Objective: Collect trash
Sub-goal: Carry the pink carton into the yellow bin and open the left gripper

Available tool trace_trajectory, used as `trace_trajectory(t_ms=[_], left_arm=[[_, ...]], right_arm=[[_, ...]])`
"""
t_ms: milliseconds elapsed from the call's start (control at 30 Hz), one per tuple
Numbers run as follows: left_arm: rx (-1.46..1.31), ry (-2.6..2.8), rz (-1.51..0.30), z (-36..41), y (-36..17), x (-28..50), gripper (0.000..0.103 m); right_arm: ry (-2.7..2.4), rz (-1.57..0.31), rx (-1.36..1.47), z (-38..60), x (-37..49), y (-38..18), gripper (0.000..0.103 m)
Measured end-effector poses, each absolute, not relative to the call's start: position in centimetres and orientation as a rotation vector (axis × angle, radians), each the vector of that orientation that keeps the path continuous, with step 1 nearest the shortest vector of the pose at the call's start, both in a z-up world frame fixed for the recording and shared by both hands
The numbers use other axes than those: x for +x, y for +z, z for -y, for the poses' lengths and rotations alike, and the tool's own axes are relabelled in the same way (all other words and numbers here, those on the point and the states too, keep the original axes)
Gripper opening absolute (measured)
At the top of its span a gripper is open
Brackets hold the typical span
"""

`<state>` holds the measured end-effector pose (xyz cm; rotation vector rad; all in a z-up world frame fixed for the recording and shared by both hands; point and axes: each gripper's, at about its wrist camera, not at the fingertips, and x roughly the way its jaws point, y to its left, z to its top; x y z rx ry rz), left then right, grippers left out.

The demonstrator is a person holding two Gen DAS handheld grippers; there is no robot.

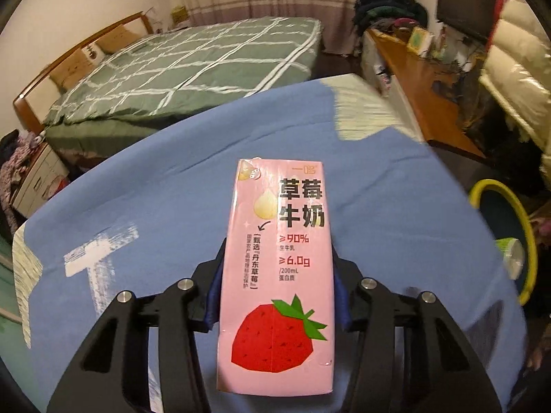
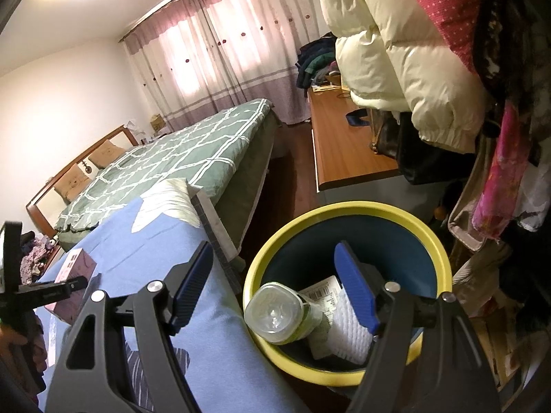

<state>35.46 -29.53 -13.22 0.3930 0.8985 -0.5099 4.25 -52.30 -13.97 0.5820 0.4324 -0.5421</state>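
Observation:
A pink strawberry milk carton lies flat on the blue cloth of the table. My left gripper is shut on it, blue pads pressed against both long sides. The right wrist view shows the same carton at the far left with the left gripper's fingers over it. My right gripper hangs open and empty over a blue bin with a yellow rim. Inside the bin are a clear plastic bottle and white packaging. The left wrist view catches the bin at the right edge.
A bed with a green checked cover stands beyond the table. A wooden desk runs along the right wall, and puffy jackets and clothes hang above the bin. The bin stands on the floor against the table's right edge.

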Motion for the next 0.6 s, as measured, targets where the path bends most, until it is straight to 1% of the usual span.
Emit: trace_trajectory(t_ms=[200,333,600], left_arm=[[0.411,-0.620,-0.840,32.7,-10.1,30.6,0.050],[0.429,-0.728,-0.825,36.8,-8.4,26.9,0.050],[0.495,-0.923,-0.826,47.0,-8.8,19.8,0.050]], right_arm=[[-0.544,-0.409,0.572,53.2,1.1,-12.7,0.069],[-0.561,-0.385,0.553,53.6,-1.8,-11.9,0.069],[-0.638,-0.388,0.510,55.2,-6.9,-11.8,0.069]])
